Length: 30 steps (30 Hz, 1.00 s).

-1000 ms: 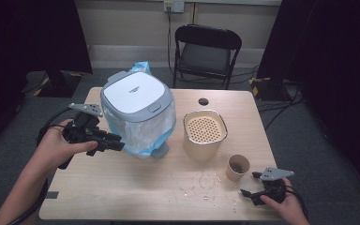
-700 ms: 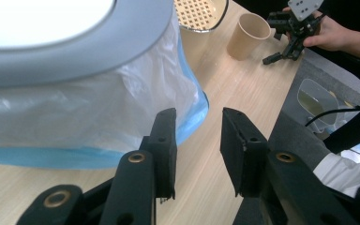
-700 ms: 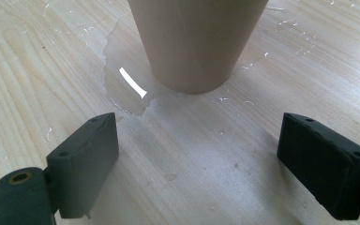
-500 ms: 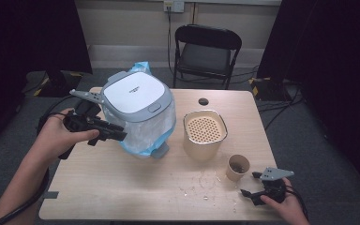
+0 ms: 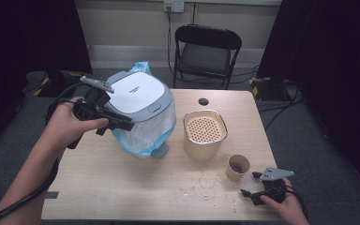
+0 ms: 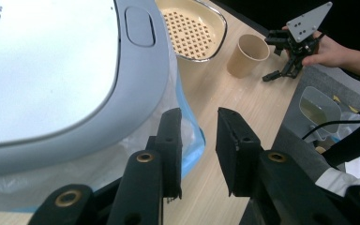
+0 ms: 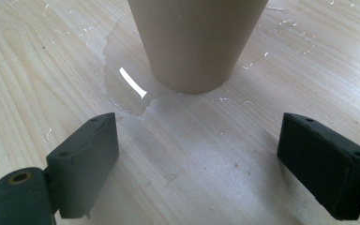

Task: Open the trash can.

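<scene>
Left claw (image 5: 127,125) is held above the table (image 5: 98,187) near its left edge, beside the lidded white appliance (image 5: 133,93). Its jaws have just been closing and stand part-closed with a gap. Nothing is pinched between them, and one pad lies against the plastic bag (image 5: 143,140) around the appliance.

- Risk: the pads close on loose film only, so the bag tears or slips and the appliance tilts toward the perforated beige pot (image 5: 205,129) at table centre.
- Paper cup (image 5: 238,166) stands upright near the right front corner, in a water puddle (image 7: 126,89).
- Right claw (image 5: 246,194) rests at that corner, jaws spread wide, with the cup ahead of the pads and untouched.
- Risk: the wet base slides, or too hard a squeeze crushes the cup and spills it.
</scene>
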Available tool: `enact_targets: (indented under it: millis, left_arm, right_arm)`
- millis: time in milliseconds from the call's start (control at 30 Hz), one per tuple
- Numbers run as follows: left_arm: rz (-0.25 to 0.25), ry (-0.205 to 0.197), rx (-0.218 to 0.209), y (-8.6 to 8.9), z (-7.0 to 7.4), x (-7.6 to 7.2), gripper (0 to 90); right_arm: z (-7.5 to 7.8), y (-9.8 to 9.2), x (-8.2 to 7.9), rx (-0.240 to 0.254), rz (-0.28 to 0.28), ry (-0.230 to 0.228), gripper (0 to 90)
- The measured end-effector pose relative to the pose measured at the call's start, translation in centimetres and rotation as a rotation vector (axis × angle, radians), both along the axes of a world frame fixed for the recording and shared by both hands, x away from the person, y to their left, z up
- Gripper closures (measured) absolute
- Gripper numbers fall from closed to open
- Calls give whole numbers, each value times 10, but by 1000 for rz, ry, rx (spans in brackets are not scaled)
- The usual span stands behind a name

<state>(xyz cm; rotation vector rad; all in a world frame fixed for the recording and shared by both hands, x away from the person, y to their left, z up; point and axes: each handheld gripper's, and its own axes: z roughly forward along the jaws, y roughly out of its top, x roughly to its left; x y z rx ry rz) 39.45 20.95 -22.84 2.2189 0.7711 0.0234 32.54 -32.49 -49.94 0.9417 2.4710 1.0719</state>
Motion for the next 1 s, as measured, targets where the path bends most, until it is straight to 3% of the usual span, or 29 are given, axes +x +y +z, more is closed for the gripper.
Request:
enact_targets:
  millis: [167,433,633,1000]
  left_arm:
    - [9,5,-14,-5,1,6,739]
    - [48,-18,4,-18,3,17,778]
    - [57,-5,0,-27,0,23,802]
    - [88,-42,4,-52,-5,42,855]
  right_arm:
    - [0,0,0,0,1,-1,121]
    - [0,0,0,1,1,-2,121]
    - [0,0,0,0,1,-2,121]
    - [0,0,0,0,1,-2,121]
